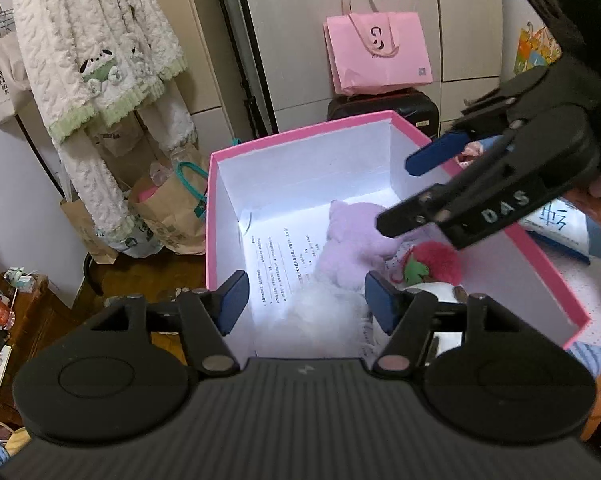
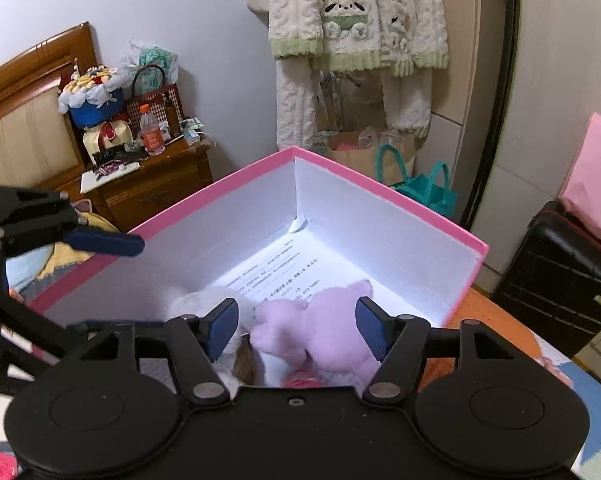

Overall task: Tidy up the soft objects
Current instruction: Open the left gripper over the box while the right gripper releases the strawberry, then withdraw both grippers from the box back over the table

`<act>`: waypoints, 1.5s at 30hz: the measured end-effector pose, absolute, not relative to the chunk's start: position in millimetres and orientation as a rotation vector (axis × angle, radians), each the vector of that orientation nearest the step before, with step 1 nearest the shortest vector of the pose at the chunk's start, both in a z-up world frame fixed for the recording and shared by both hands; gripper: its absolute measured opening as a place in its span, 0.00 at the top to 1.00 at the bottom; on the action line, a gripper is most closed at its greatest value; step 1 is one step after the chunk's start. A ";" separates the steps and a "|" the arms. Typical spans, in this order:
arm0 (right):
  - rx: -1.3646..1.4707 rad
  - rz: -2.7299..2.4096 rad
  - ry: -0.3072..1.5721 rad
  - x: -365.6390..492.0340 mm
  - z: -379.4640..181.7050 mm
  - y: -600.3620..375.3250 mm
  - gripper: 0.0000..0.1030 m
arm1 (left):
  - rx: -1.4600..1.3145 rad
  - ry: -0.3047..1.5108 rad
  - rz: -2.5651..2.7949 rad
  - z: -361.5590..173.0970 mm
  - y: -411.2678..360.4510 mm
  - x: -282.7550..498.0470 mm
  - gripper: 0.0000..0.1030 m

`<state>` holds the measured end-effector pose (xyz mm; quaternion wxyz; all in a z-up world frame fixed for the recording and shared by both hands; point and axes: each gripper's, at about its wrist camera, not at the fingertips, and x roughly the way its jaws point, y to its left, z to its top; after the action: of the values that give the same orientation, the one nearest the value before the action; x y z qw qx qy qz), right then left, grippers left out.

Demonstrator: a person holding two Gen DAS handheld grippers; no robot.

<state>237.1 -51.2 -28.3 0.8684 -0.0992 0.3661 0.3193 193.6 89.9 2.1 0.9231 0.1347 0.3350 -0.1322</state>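
A pink box [image 1: 300, 130] with white inner walls stands open, a printed sheet on its floor; it also shows in the right wrist view [image 2: 380, 188]. Inside lie a lilac plush [image 1: 350, 240] [image 2: 324, 324], a white fluffy toy [image 1: 320, 312] [image 2: 204, 300] and a red strawberry pompom [image 1: 434, 260]. My left gripper [image 1: 306, 300] is open and empty above the box's near edge. My right gripper [image 2: 296, 328] is open and empty over the lilac plush; in the left wrist view it reaches in from the right [image 1: 406, 190].
A white fleece garment [image 1: 92, 48] hangs on a rack at the left, paper bags [image 1: 168, 208] below it. A pink bag [image 1: 376, 52] sits on a black suitcase [image 1: 416, 110] behind the box. A wooden nightstand [image 2: 148, 184] holds clutter.
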 end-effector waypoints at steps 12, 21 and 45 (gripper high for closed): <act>-0.253 0.721 0.761 167.9 6.2 -60.9 0.32 | 0.214 0.703 -0.345 34.4 97.0 155.7 0.32; -0.254 0.741 0.710 109.6 20.9 -84.1 0.32 | 0.184 0.690 -0.406 49.4 98.2 115.1 0.27; -0.303 0.634 0.624 12.2 19.1 -156.9 0.23 | 0.217 0.582 -0.528 53.0 14.2 58.1 0.07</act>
<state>12.2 -156.9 19.1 0.8916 -0.1459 0.3004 0.3057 58.1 14.2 53.0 0.9182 0.1053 0.2828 -0.2567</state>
